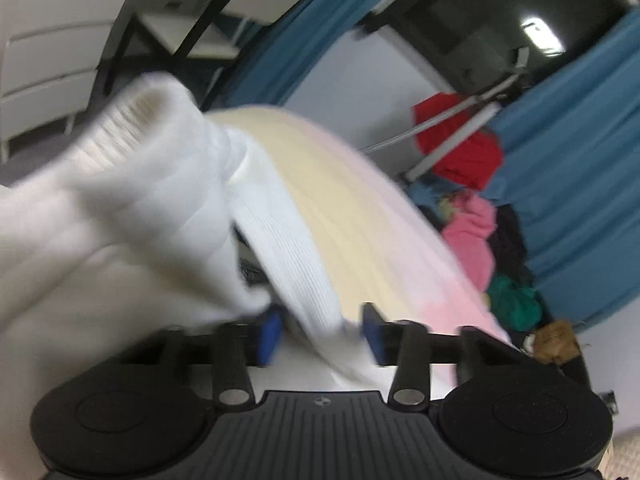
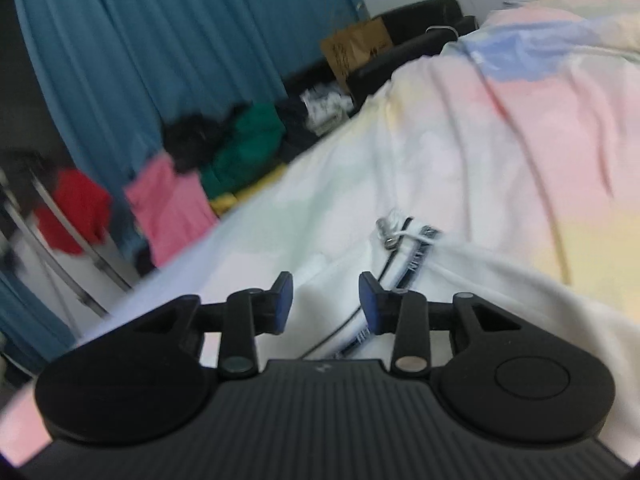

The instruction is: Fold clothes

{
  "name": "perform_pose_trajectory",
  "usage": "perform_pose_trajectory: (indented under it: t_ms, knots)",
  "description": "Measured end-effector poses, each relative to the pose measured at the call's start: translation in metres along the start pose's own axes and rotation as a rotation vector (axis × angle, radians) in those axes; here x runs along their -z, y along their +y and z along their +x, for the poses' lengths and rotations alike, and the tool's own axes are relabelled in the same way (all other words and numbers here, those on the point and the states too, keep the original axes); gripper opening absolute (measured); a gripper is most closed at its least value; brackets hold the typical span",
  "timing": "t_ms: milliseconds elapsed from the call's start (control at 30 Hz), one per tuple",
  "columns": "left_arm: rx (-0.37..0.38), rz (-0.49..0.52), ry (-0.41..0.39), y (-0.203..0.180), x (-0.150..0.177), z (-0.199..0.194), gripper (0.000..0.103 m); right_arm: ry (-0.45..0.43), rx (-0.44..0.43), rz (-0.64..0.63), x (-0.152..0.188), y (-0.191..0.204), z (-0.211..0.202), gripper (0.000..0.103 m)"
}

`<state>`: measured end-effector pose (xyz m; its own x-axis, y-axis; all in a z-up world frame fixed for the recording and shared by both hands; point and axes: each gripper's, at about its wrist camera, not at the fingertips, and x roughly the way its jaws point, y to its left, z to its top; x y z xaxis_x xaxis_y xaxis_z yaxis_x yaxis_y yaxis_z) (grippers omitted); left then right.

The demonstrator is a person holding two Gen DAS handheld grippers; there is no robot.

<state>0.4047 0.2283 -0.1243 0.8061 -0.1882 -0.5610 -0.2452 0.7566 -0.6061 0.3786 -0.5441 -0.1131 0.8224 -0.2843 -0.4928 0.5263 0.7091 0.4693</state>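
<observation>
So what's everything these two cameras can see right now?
white garment: one, white, ribbed cuff raised, lying between the left jaws
bedspread: one, pastel pink, yellow and white, under the garment
curtains: blue, along the wall
pile of clothes: red, pink, green and black, beside the bed
cardboard box: one, brown, past the pile
drawers: white, far left
left gripper: black, blue pads, open
right gripper: black, blue pads, open over the garment's zip
</observation>
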Motion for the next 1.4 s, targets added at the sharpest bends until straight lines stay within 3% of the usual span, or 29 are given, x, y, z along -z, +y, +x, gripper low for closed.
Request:
perform_pose_trajectory:
  t_ms: [67,200,233,267,300,367,533,633,867,967,1100,1133,1167,1233,1400]
  knots:
    - [0.009,0.04,-0.02,-0.001,0.014,-0.029,0.06,-0.019,-0.031,0.053,0.003,-0.014,-0.03,0.039]
    - [0.018,0.059,-0.042,0.006,0.049,-0.089,0.076,-0.038,-0.046,0.12,0.02,-0.045,-0.088,0.042]
    - [0.014,0.042,-0.045,0.014,0.058,-0.106,0.076,-0.046,-0.045,0.132,0.027,-0.052,-0.102,0.046]
    - [0.006,0.019,-0.045,0.021,0.066,-0.12,0.076,-0.036,-0.048,0.138,0.032,-0.059,-0.11,0.061]
    - [-0.004,-0.01,-0.042,0.03,0.075,-0.135,0.078,-0.023,-0.058,0.163,0.039,-0.067,-0.118,0.069]
    - [-0.019,-0.098,-0.023,0.055,0.09,-0.158,0.079,0.014,-0.084,0.226,0.049,-0.082,-0.129,0.069]
    - [-0.009,-0.37,0.049,0.115,0.104,-0.174,0.08,0.23,-0.194,0.487,0.059,-0.113,-0.117,0.069]
    - [0.009,-0.455,0.05,0.129,0.104,-0.167,0.08,0.336,-0.255,0.527,0.072,-0.116,-0.099,0.069]
    - [0.013,-0.473,-0.042,0.139,0.098,-0.152,0.079,0.286,-0.257,0.459,0.07,-0.097,-0.058,0.068]
    - [0.007,-0.48,-0.107,0.145,0.096,-0.15,0.072,0.224,-0.247,0.479,0.068,-0.095,-0.041,0.067]
    - [-0.018,-0.443,-0.167,0.151,0.087,-0.144,0.049,0.151,-0.211,0.462,0.063,-0.088,-0.022,0.056]
    - [-0.014,-0.439,-0.176,0.151,0.085,-0.142,0.044,0.138,-0.202,0.437,0.062,-0.084,-0.019,0.05]
    - [-0.008,-0.443,-0.184,0.152,0.083,-0.139,0.035,0.125,-0.193,0.412,0.062,-0.08,-0.017,0.032]
    - [0.004,-0.453,-0.2,0.152,0.079,-0.133,0.016,0.094,-0.185,0.366,0.062,-0.074,-0.016,0.021]
    - [0.045,-0.472,-0.303,0.141,0.07,-0.147,0.009,0.047,-0.193,0.378,0.055,-0.067,-0.027,0.014]
